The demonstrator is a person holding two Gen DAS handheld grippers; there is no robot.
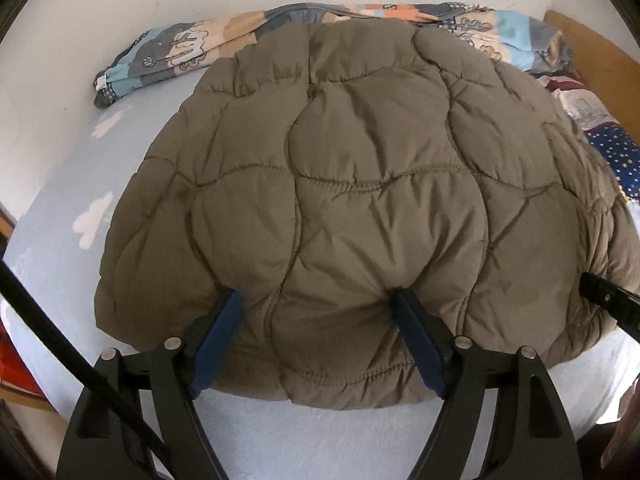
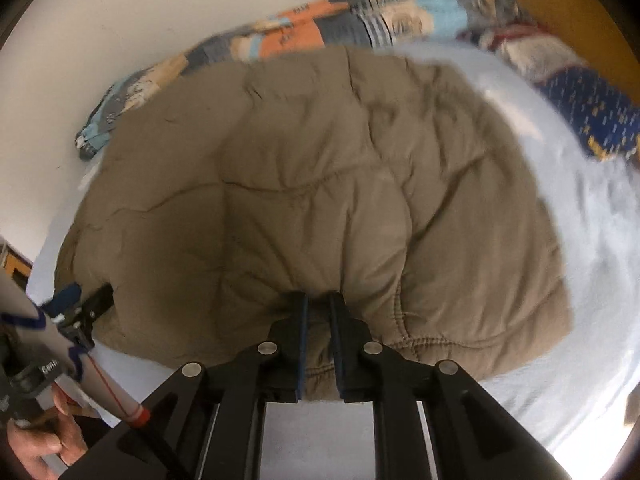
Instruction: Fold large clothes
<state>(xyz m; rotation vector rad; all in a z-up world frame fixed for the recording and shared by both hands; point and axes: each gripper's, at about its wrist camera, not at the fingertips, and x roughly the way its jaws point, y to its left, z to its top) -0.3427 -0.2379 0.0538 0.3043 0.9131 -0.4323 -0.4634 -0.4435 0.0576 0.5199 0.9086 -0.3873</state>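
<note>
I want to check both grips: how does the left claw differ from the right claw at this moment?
The left claw stands wide open, its fingers pressed onto the quilted jacket far apart; the right claw is nearly closed, pinching a fold of the jacket's hem. The left view is sharp; the right view is blurred. Both claws have blue pads and meet the jacket's near edge on the bed sheet.

The jacket (image 1: 352, 200) lies on the bed (image 1: 60, 208), with a rolled quilt (image 1: 180, 52) behind it.

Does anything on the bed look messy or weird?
Yes. A patterned quilt lies crumpled against the wall behind the jacket, and more bedding is heaped at the right. The jacket itself looks undamaged.
</note>
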